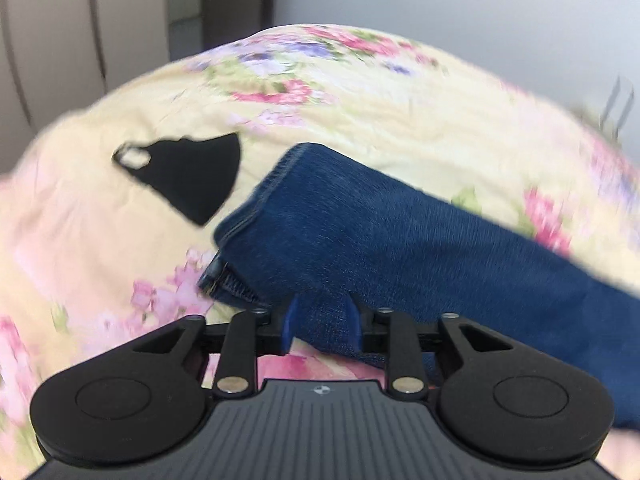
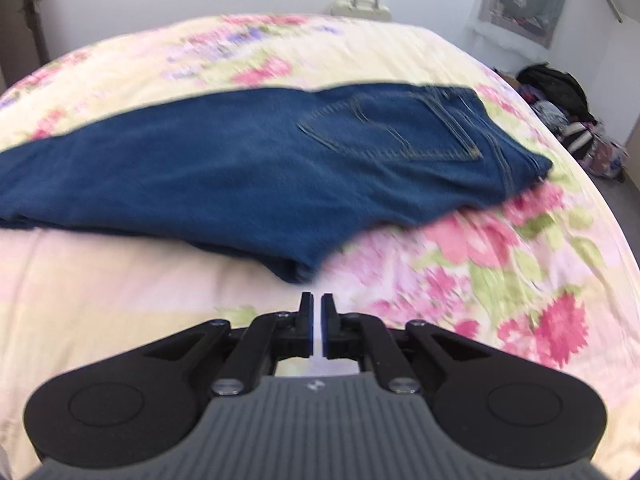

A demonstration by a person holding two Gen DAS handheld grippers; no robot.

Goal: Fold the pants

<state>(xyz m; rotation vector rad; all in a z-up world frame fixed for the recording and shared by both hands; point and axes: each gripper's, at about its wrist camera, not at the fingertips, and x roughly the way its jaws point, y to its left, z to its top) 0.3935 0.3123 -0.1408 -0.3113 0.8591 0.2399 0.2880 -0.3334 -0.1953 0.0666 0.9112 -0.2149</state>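
Left hand-held gripper clamped on jeans, right hand-held gripper closed, empty, just short of them

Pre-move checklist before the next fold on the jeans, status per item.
1. Left tongs gripping denim: ok. The blue fingers are shut on a fold of the jeans near the leg end.
2. Right tongs free: ok. Fingers nearly together, nothing between them, short of the jeans' near edge.
3. Legs stacked: ok, as far as blur allows; back pocket faces up.
4. Waist end flat on the bedspread: ok.
5. Fold path clear: not ok. A black face mask lies beside the hem.
6. Far edge of jeans aligned: cannot tell, motion blur.
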